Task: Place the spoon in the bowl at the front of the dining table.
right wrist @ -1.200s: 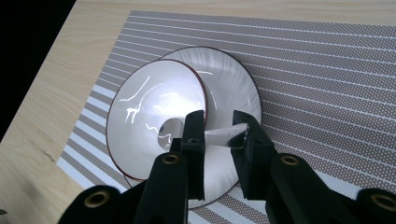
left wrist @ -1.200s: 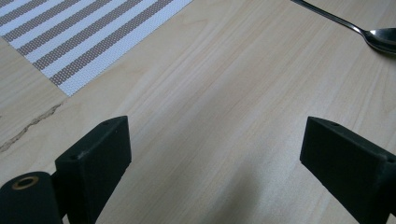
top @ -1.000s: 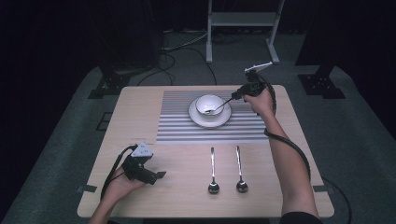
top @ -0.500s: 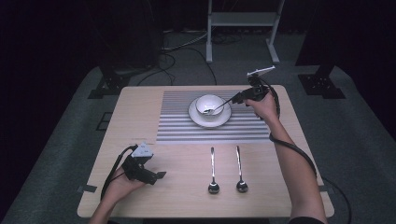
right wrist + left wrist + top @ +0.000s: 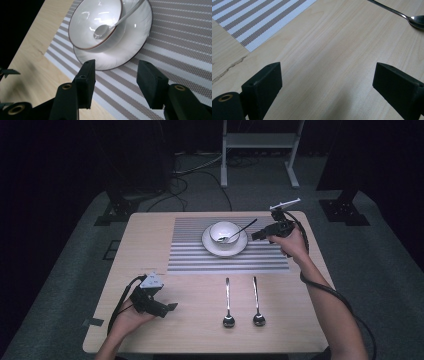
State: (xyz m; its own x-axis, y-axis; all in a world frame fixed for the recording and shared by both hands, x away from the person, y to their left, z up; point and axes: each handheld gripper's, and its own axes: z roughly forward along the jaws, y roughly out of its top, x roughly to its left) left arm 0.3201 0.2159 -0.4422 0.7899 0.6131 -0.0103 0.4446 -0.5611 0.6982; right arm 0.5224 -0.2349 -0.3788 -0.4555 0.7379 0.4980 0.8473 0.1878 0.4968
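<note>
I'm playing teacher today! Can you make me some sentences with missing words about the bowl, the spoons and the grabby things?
1. The bowl sits on a white ____.
2. A spoon rests inside the ____.
3. ____ more spoons lie on the bare table.
4. The left gripper has its jaws ____, with nothing between them.

Missing words: plate; bowl; two; open

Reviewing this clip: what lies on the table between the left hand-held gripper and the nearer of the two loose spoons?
Nothing: in the high view, bare wood separates the left hand-held gripper from the nearer spoon.
</note>
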